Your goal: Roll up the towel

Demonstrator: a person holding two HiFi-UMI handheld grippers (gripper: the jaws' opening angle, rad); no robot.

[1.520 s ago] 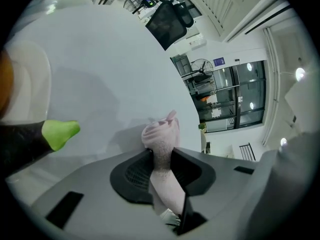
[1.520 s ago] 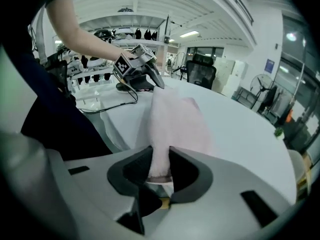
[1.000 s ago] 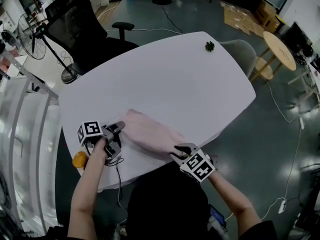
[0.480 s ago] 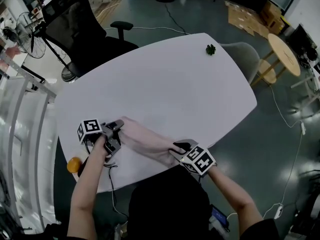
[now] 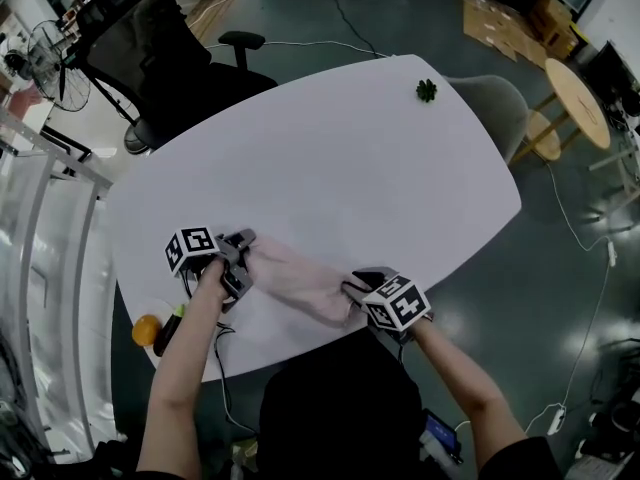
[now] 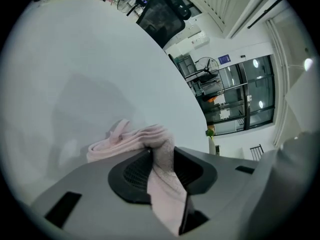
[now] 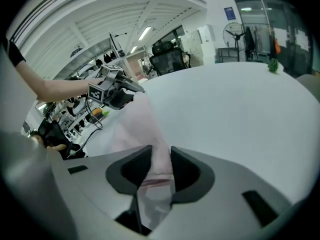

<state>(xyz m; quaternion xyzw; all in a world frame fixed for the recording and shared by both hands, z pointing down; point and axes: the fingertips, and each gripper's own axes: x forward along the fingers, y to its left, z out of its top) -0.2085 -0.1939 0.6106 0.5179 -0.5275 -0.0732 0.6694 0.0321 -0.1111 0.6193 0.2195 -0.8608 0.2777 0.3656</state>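
A pale pink towel (image 5: 300,281) lies stretched near the front edge of the white table (image 5: 330,158), held at both ends. My left gripper (image 5: 245,248) is shut on its left end; in the left gripper view the towel (image 6: 145,139) bunches ahead of the jaws and runs back between the pads. At the right end, my right gripper (image 5: 352,286) is shut on the cloth, and in the right gripper view the towel (image 7: 145,129) spans from its jaws across to the left gripper (image 7: 125,91).
A small green plant (image 5: 426,90) sits at the table's far right. A black office chair (image 5: 140,48) stands beyond the far left corner. An orange object (image 5: 145,330) and cables hang by the table's front left edge. A round wooden side table (image 5: 578,103) stands at right.
Both grippers have drawn the towel toward the table's front edge and lower. The towel, spread flatter a second ago, now sits narrower and more bunched between them.
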